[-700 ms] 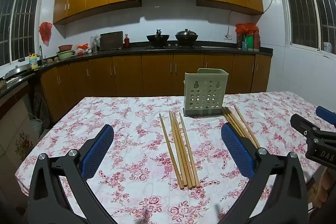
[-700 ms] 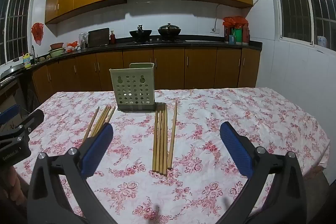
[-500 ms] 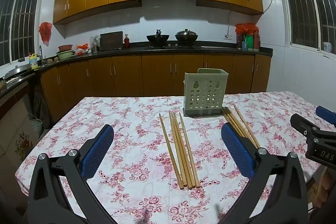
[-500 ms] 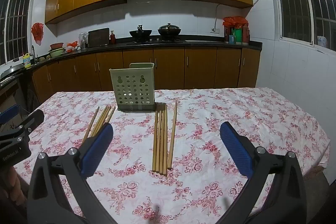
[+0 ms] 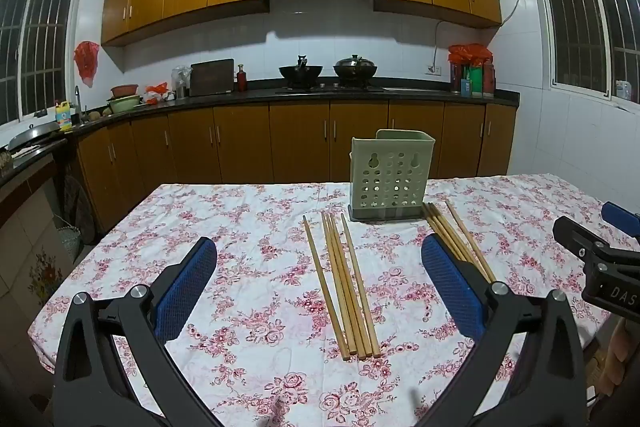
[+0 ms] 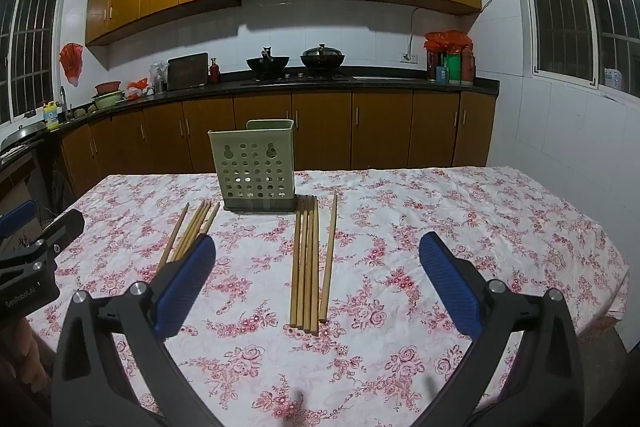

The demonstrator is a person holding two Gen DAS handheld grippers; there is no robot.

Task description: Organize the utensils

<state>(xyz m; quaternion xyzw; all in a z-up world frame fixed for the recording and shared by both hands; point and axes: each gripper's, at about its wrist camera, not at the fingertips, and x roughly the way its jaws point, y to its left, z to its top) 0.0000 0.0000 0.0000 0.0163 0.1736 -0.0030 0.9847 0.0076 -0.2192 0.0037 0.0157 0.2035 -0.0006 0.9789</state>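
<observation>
A pale green perforated utensil holder [image 5: 391, 174] [image 6: 256, 170] stands upright at the far side of the floral-cloth table [image 5: 240, 227]. Two bundles of wooden chopsticks lie flat in front of it: the left bundle [image 5: 344, 283] [image 6: 191, 231] and the right bundle [image 5: 456, 239] [image 6: 310, 263]. My left gripper [image 5: 320, 283] hovers open above the near table edge, facing the left bundle, nothing between its blue pads. My right gripper [image 6: 316, 279] is open too, facing the right bundle. Each gripper shows at the edge of the other's view.
Behind the table runs a dark kitchen counter [image 5: 320, 93] with two woks [image 5: 328, 71], bottles and bowls over brown cabinets. Barred windows flank the room. The table's right edge [image 6: 600, 247] drops off near a white tiled wall. A hand [image 6: 24, 355] shows low left.
</observation>
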